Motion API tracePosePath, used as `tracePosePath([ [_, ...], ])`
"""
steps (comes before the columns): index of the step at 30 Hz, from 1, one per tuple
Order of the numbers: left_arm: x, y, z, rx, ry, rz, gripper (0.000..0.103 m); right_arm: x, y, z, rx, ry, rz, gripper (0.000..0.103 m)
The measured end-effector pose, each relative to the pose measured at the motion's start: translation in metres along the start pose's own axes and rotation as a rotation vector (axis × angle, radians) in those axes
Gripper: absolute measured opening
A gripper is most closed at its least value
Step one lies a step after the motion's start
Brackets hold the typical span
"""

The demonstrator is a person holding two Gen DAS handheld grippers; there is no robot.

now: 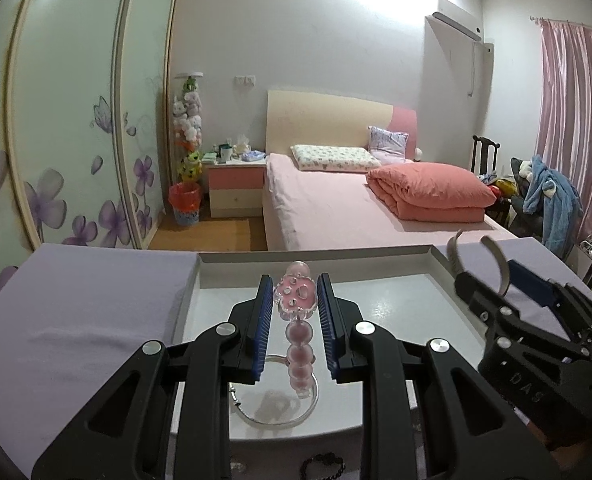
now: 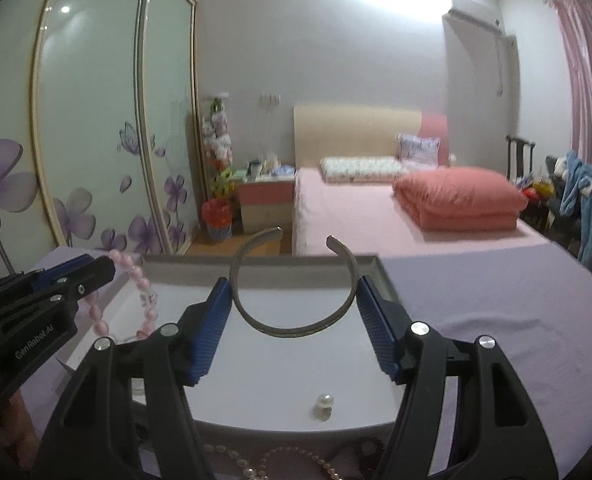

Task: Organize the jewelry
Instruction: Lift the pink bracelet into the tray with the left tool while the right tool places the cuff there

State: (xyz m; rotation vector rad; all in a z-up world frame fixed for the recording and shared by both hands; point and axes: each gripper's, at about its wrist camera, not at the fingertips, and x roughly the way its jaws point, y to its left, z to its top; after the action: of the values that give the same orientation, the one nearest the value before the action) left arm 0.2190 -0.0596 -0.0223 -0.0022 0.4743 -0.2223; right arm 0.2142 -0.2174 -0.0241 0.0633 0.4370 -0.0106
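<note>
My left gripper (image 1: 295, 284) is shut on a pink bead bracelet (image 1: 296, 296), its pads pressing the pink flower charm while the beads hang below. It hovers over a white tray with a grey rim (image 1: 316, 257). A silver bangle (image 1: 276, 404) lies on the tray under it. My right gripper (image 2: 294, 284) is shut on a grey open cuff bangle (image 2: 292, 330), held level above the same tray (image 2: 176, 270). Each gripper shows in the other view: the right gripper (image 1: 484, 276) at the tray's right corner, the left gripper (image 2: 104, 268) with the pink bracelet (image 2: 144, 292) at the left.
A pearl piece (image 2: 323, 402) sits on the tray near its front edge. A pearl necklace (image 2: 276, 460) and a black bead bracelet (image 1: 322, 464) lie in front of the tray on the lavender cloth (image 2: 496, 300). Beyond the table are a bed (image 1: 336, 208) and a wardrobe (image 1: 76, 120).
</note>
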Motion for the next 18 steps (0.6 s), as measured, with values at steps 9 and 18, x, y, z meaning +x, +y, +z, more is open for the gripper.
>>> tracePosePath([
  [9,0.026,0.002,-0.002,0.004,0.068,-0.012,0.024,0.045,0.006,-0.015,0.025,0.196,0.043,0.063],
  [18,0.007,0.04,0.012,-0.118,0.037,0.015,0.04,0.034,-0.007,-0.017,0.089,0.225,0.059,0.069],
])
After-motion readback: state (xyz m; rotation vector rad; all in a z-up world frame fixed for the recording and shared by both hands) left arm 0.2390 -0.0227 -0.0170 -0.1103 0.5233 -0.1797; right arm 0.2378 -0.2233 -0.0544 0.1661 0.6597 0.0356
